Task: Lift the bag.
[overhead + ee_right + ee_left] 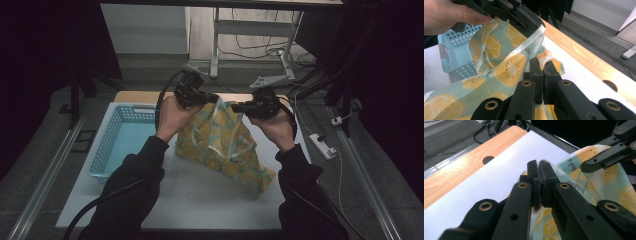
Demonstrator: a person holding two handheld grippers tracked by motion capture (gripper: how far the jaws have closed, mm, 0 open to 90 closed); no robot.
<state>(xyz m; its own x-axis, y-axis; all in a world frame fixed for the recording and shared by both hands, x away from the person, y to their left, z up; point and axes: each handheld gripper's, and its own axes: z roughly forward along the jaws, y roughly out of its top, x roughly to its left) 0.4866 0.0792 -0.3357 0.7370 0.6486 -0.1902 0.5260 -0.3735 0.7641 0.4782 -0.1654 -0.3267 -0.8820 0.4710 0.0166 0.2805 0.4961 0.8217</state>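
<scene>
Small print on the lemon-patterned cloth (pixel 576 185) seems unreadable.

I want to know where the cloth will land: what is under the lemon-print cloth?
The white table top lies under the lemon-print cloth, whose lower corner rests on it. Whatever the cloth covers is hidden.

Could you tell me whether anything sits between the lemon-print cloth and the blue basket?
Nothing visible does: the lemon-print cloth, pinched by the left gripper and right gripper, hangs right beside the blue basket.
</scene>
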